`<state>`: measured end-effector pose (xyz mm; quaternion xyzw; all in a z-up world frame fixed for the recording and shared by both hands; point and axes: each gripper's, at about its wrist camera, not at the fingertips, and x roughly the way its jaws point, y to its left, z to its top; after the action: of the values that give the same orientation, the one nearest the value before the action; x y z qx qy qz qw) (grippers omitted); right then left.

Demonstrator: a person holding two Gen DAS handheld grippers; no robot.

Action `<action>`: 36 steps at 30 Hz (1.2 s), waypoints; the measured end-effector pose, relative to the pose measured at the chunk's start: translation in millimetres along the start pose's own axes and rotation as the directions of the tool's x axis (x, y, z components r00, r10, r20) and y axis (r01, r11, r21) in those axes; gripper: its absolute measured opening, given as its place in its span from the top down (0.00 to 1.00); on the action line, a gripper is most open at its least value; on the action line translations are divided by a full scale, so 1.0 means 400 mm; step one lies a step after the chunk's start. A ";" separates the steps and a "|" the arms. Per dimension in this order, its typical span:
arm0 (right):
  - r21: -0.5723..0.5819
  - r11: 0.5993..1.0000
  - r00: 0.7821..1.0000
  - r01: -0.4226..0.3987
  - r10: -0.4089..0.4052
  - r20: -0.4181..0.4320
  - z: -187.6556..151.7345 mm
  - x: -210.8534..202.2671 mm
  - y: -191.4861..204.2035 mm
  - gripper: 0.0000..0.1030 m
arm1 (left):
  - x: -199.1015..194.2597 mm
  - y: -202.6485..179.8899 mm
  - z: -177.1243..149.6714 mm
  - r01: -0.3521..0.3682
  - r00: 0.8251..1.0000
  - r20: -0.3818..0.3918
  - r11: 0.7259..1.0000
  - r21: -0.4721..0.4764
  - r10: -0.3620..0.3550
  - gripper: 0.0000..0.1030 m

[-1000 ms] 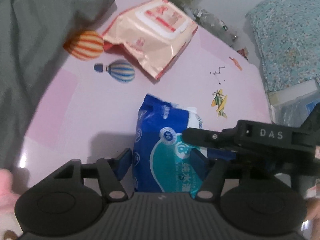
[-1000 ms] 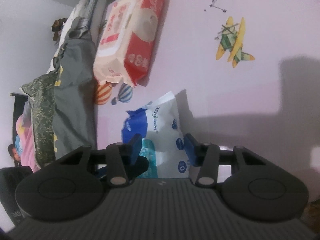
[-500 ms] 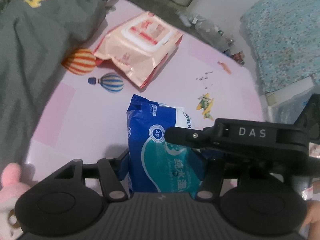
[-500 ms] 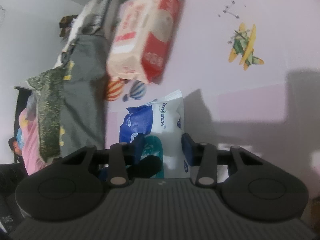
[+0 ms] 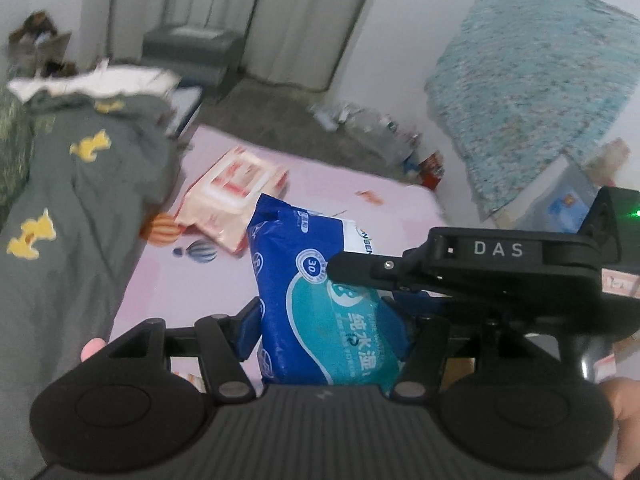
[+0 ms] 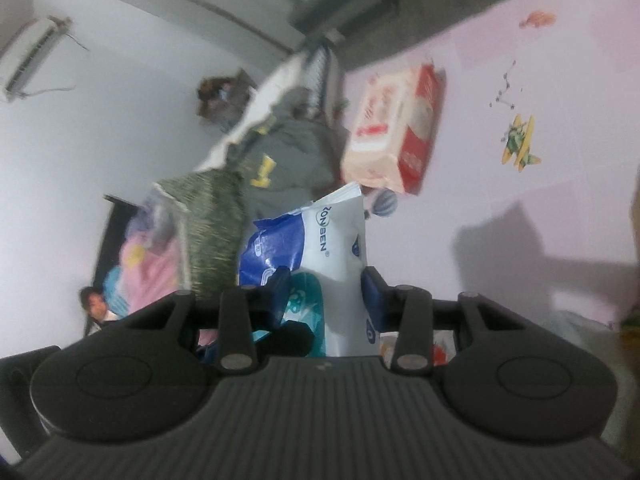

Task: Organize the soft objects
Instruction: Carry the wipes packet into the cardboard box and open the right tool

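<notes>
The blue wipes pack (image 5: pixel 320 304) is held aloft over the pink mat (image 5: pixel 328 184), clamped by the left gripper (image 5: pixel 332 332) and, narrower, the right gripper (image 6: pixel 324 300). Slippage is likely if the soft pack buckles between opposing pulls. Its long axis runs away from the left camera, crimped end far.
</notes>
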<state>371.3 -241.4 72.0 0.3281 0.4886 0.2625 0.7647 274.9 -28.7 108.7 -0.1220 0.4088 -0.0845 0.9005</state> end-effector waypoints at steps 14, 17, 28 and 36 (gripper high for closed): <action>0.091 0.996 0.973 0.020 -0.040 0.227 -0.191 -0.498 -0.180 0.62 | -0.046 -0.388 -0.149 0.232 0.971 -0.106 0.956 0.180 -0.215 0.40; 0.156 0.987 0.964 0.032 -0.072 0.255 -0.230 -0.576 -0.279 0.62 | 0.009 -0.464 -0.193 0.261 0.960 -0.165 0.940 0.219 -0.228 0.40; 0.391 0.920 0.981 0.043 -0.112 0.156 -0.301 -0.537 -0.617 0.62 | 0.277 -0.507 -0.312 0.248 0.880 -0.453 0.953 0.176 -0.145 0.40; 0.478 0.875 0.986 0.079 -0.139 0.090 -0.330 -0.482 -0.744 0.62 | 0.210 -0.480 -0.287 0.292 0.899 -0.399 0.927 0.233 -0.183 0.28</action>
<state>199.9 -540.7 -83.4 0.4919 0.5081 0.0714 0.7034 232.9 -250.6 31.0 -0.0214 0.5362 -0.2748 0.7978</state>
